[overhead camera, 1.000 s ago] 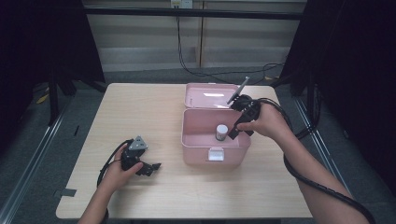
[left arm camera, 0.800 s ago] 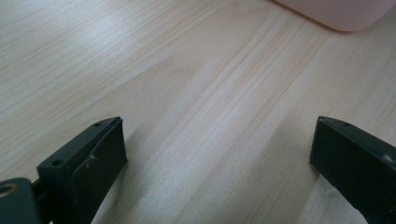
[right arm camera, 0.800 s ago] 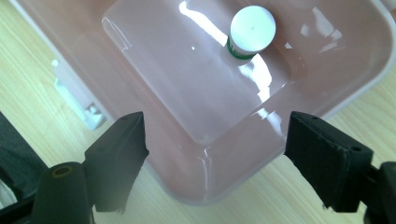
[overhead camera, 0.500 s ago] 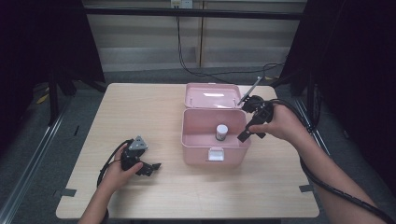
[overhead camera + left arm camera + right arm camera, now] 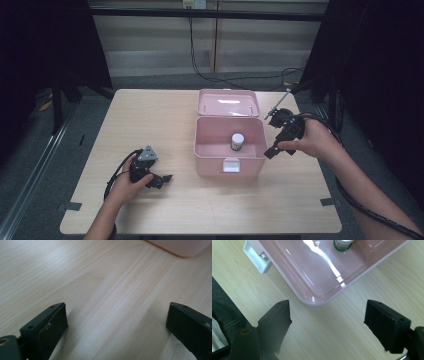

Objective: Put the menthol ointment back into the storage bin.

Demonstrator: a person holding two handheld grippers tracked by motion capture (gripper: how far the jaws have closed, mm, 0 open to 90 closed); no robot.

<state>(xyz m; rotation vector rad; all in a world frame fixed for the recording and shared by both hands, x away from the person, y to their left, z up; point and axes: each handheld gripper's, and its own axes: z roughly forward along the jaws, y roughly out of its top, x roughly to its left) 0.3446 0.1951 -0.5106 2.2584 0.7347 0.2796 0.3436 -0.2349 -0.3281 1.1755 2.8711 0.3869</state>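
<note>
Pink box (image 5: 229, 142), lid (image 5: 228, 102) thrown back flat toward far edge of wooden table (image 5: 150, 115). Sits a little right of table centre. White latch (image 5: 230, 165) on near wall, facing the person. Inside, one small bottle (image 5: 237, 141), white cap, upright, near right wall of the compartment; green band at its base seen in right gripper view (image 5: 342, 243). Rest of the box floor bare and glossy.

Right gripper (image 5: 274, 150) held in right hand (image 5: 307, 140), just beside right wall of box, above table, tilted down toward near-right corner of box. Jaws spread wide, nothing between them. Right gripper view: looks down past both black jaws onto rounded corner of box (image 5: 317, 301) and bare wood below it; latch (image 5: 257, 257) at upper left; dark fabric at left edge. Cable (image 5: 370, 212) trailing along right forearm toward bottom right.

Left gripper (image 5: 161, 180) resting on table at near left, well apart from box, left hand (image 5: 125, 182) wrapped round it. Grey three-cornered plate (image 5: 147, 155) on top. Jaws wide apart, empty, pointing right toward box. Left gripper view: wood grain between jaws, pink edge of box (image 5: 180, 246) at top right.

Beyond table: grey floor, dark curtains on both sides, black cables (image 5: 210, 75) on floor at back.
</note>
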